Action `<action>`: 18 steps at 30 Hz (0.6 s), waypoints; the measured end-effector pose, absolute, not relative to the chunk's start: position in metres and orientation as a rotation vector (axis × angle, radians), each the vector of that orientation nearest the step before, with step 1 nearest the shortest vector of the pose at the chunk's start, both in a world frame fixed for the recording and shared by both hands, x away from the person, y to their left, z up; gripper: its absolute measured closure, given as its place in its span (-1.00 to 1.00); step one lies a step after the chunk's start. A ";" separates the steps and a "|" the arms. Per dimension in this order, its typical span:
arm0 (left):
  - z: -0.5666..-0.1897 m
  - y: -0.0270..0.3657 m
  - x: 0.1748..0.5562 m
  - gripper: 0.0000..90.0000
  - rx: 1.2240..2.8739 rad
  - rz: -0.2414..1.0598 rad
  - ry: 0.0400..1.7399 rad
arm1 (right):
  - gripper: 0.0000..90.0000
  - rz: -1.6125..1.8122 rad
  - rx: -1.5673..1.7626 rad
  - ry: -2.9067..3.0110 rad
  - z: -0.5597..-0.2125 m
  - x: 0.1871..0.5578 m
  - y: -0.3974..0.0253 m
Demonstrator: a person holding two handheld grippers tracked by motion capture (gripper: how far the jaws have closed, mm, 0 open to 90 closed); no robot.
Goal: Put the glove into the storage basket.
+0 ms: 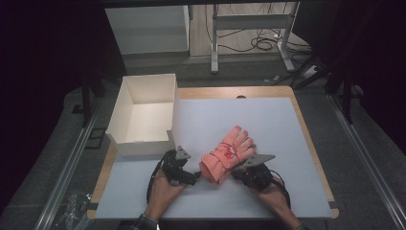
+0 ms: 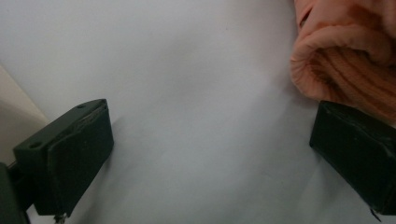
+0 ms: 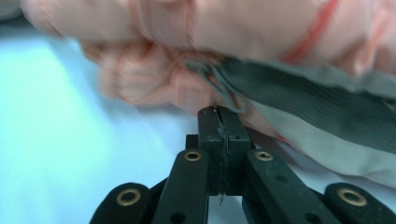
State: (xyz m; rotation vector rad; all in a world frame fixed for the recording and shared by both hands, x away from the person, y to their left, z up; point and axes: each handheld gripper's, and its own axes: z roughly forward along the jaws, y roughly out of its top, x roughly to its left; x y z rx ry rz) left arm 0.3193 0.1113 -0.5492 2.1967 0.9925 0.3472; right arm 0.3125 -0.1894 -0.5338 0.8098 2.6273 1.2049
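Your left gripper (image 1: 197,178) has its jaws spread wide with bare white mat (image 2: 196,93) between them; your right gripper (image 1: 235,173) has its jaws pressed together, tips against the glove's underside, though whether they pinch any fabric you cannot tell from the right gripper view. Both sit at six o'clock on the table (image 1: 313,143), the left one at about seven, the right one at about five of the glove. The pink glove (image 1: 227,153) lies just beyond them near the mat's middle, cuff toward you, fingers pointing to one o'clock. In the left gripper view its cuff (image 2: 345,65) rests just above the right-hand jaw. Farther off, at ten o'clock, stands an open white box (image 1: 139,143).
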 end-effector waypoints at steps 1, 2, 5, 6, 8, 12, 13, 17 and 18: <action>-0.549 0.111 0.319 -1.00 2.197 0.347 0.992 | 0.96 1.215 0.825 2.631 -0.534 0.314 -0.190; -0.549 0.111 0.319 -1.00 2.197 0.347 0.992 | 0.96 1.216 0.827 2.634 -0.534 0.314 -0.190; -0.549 0.111 0.319 -1.00 2.197 0.347 0.993 | 0.93 1.216 0.814 2.634 -0.533 0.311 -0.191; -0.549 0.111 0.319 -1.00 2.197 0.347 0.992 | 0.92 1.223 0.817 2.629 -0.533 0.311 -0.192; -0.549 0.111 0.319 -1.00 2.197 0.346 0.993 | 0.88 1.227 0.818 2.624 -0.530 0.309 -0.195; -0.549 0.111 0.319 -1.00 2.197 0.346 0.993 | 0.80 1.222 0.827 2.600 -0.525 0.309 -0.204; -0.549 0.111 0.320 -1.00 2.198 0.347 0.991 | 0.74 1.220 0.857 2.573 -0.522 0.310 -0.213; -0.549 0.111 0.319 -1.00 2.197 0.346 0.993 | 0.55 1.210 0.911 2.516 -0.517 0.312 -0.231; -0.549 0.111 0.319 -1.00 2.197 0.346 0.993 | 0.48 1.207 0.932 2.502 -0.517 0.313 -0.236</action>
